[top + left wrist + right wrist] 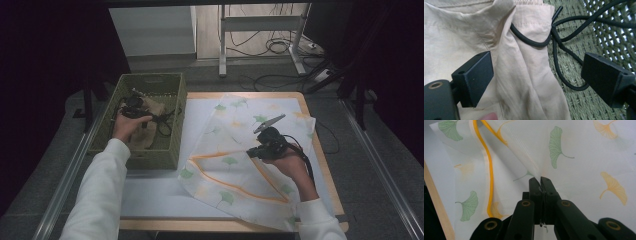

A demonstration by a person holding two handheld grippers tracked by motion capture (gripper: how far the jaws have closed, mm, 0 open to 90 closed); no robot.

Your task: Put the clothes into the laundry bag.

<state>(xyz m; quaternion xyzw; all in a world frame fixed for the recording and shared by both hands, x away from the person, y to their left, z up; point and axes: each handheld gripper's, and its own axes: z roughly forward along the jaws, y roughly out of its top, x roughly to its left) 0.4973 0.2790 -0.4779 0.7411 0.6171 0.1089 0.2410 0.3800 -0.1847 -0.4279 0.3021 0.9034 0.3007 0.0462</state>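
Right gripper point(541, 181) pinching leaf-print cloth point(579, 142) mid-frame; left gripper point(536, 75) wide over beige garment point(524, 82), upper-left basket point(172, 90). Next: closing on fabric.

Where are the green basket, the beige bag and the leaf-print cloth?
green basket point(150, 159): high view, its near woven wall.
beige bag point(524, 75): left gripper view, the creased fabric between the open jaws.
leaf-print cloth point(235, 175): high view, its middle, beside the orange trim.

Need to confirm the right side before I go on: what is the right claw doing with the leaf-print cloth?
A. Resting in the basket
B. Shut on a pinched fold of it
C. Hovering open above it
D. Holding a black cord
B: in the right gripper view the right claw has its jaws together with a fold of the leaf-print cloth rising out of them.
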